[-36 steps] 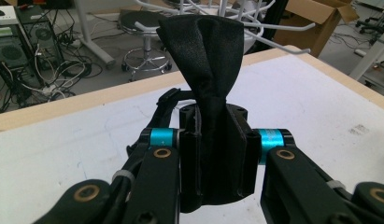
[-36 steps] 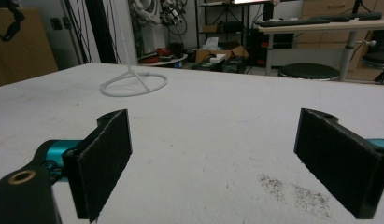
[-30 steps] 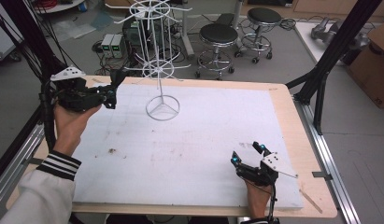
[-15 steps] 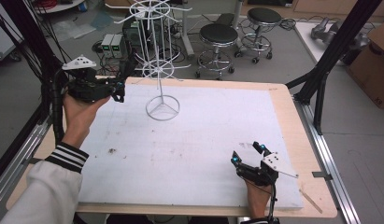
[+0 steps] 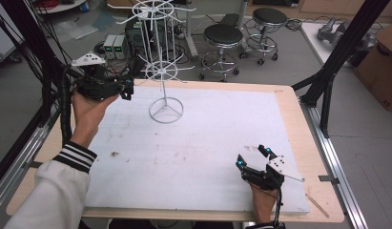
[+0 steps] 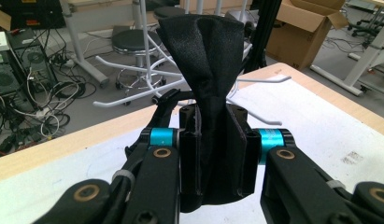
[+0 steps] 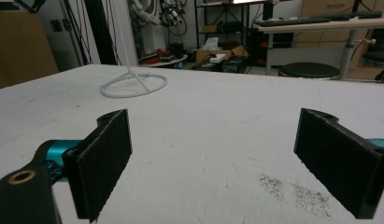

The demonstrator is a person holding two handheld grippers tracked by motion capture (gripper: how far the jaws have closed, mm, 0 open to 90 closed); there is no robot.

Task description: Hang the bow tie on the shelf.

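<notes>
Beside the white wire hook stand [image 5: 161, 57], the left gripper [image 5: 128, 85] pinched a creased black fabric piece [image 6: 209, 93]; the right gripper [image 5: 252, 158], well apart, gaped wide.

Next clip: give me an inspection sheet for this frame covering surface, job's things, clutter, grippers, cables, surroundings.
Surface: white mat on a wooden table, with dark specks and smudges.
Job's things: white wire rack standing at the far side of the mat on its ring base; black cloth pinched in the left gripper, close to the rack's arms.
Clutter: nothing seen beyond the specks.
Grippers: left gripper shut on the cloth, raised by the rack; right gripper open, low over the near right of the mat, holding nothing.
Cables: a black cable trails from the left gripper.
Surroundings: stools, cardboard box, electronics on the floor.
</notes>
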